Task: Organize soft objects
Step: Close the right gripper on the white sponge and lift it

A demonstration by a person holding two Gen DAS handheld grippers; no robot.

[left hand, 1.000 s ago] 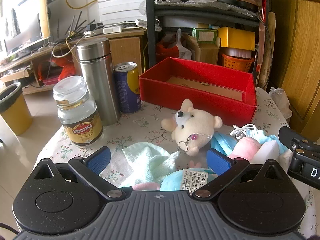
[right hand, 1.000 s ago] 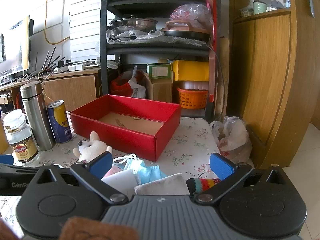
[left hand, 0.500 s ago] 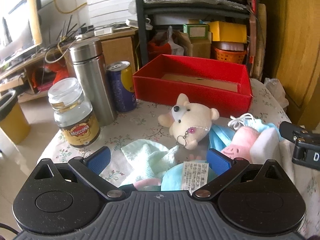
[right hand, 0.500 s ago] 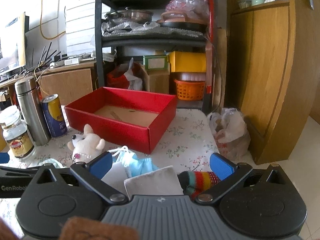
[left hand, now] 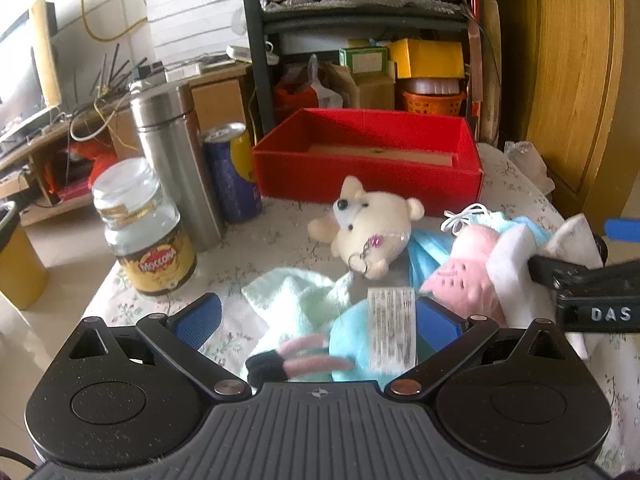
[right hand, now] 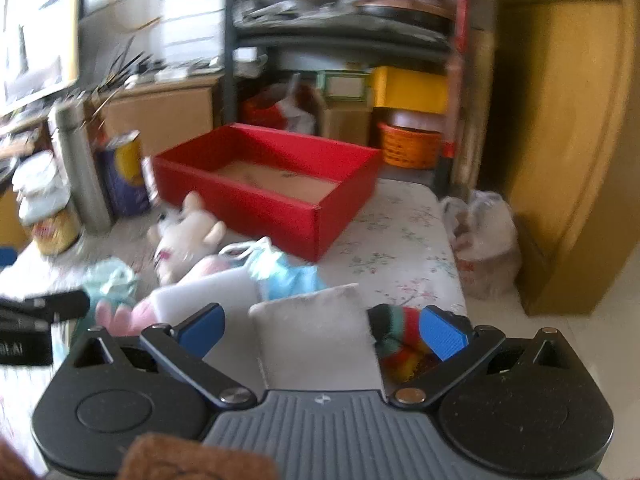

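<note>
Floral-cloth bench (left hand: 248, 248) | red box (left hand: 368, 168) ahead of our grippers holds no soft items, none sorted yet | left gripper (left hand: 318, 316) apart over blue plush (left hand: 356, 344) | right gripper (right hand: 322, 326) apart over grey pad (right hand: 316, 328), striped sock (right hand: 396, 332) | cream mouse toy (left hand: 372, 224) between grippers and box

The box (left hand: 368, 168) is red outside with a brown cardboard floor. The plush mouse (left hand: 370, 230) is cream with black eyes and a pink gem. Near it lie a mint-green cloth (left hand: 292, 296), a light-blue plush (left hand: 356, 340) with a white printed tag, and a pink plush (left hand: 460, 280). The sock (right hand: 400, 340) is striped black, green, red and yellow. The cushion (right hand: 316, 332) is grey-white. The desk (right hand: 400, 256) wears a white floral cloth. Both tools have blue pads (right hand: 444, 332) on black bodies.
</note>
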